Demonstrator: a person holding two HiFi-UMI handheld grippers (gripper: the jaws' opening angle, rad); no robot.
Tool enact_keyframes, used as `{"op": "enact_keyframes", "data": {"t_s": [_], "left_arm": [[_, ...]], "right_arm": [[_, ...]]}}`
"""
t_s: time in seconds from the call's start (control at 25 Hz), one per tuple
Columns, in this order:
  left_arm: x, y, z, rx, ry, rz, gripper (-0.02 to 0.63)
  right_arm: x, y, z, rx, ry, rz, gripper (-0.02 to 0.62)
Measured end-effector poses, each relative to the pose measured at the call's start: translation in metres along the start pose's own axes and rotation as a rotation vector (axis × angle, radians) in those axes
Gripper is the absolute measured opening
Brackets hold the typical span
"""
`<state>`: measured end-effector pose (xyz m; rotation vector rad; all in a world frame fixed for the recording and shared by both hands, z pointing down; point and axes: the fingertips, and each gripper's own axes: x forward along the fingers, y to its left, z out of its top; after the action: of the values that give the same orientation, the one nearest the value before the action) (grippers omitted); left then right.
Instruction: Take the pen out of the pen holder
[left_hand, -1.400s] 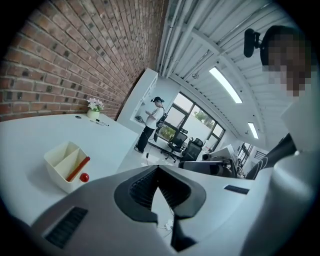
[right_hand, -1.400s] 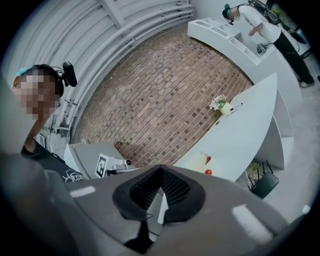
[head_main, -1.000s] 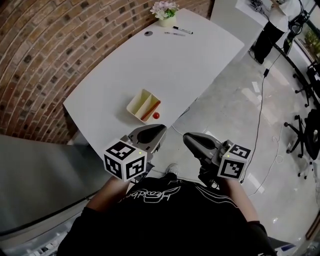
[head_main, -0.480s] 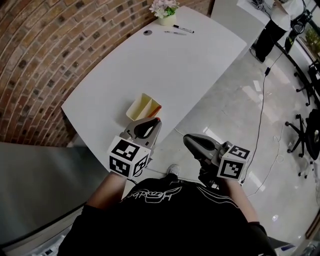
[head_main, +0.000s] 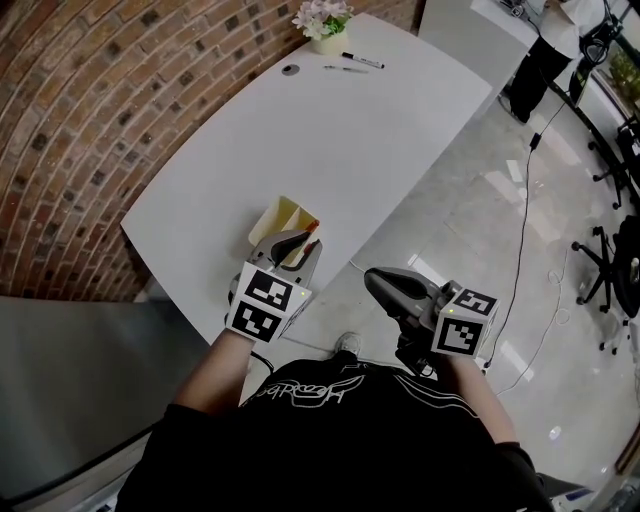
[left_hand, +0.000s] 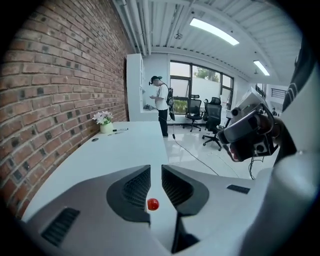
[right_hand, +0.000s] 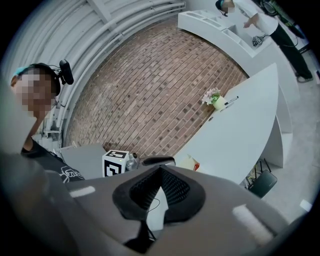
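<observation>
A cream two-compartment pen holder (head_main: 278, 214) sits near the white table's (head_main: 330, 130) front edge. My left gripper (head_main: 291, 243) hovers over its near end and hides most of the red pen. In the left gripper view the pen's red ball end (left_hand: 152, 204) shows low down in the narrow gap between the jaws, which stand slightly apart. I cannot tell whether they touch it. My right gripper (head_main: 383, 284) hangs off the table over the floor, its jaws meeting at the tips with nothing in them. The pen holder (right_hand: 189, 162) also shows in the right gripper view.
At the table's far end are a flower pot (head_main: 326, 24), a black marker (head_main: 363, 61), a thin pen (head_main: 344, 68) and a small dark disc (head_main: 290, 69). A brick wall (head_main: 90, 110) runs along the left. A person (head_main: 548, 45), office chairs and a floor cable (head_main: 520, 210) are to the right.
My left gripper has moved forward from the table's edge to over the pen holder, covering the pen. The right gripper has hardly moved.
</observation>
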<state>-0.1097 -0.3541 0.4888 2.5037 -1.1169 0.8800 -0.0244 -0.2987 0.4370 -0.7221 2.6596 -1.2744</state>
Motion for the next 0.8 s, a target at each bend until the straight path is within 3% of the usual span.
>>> {"op": "enact_keyframes", "data": {"t_s": [0.52,0.8], "left_arm": [[0.047,0.021,-0.033,0.077,0.212,0.042,0.094],[0.065,0.030,-0.045,0.058,0.298,0.043,0.094]], "right_arm": [[-0.007,-0.020,-0.001,0.026,0.002,-0.024,0.003],[-0.011,-0.030,-0.004,0.046,0.004,-0.032,0.003]]}}
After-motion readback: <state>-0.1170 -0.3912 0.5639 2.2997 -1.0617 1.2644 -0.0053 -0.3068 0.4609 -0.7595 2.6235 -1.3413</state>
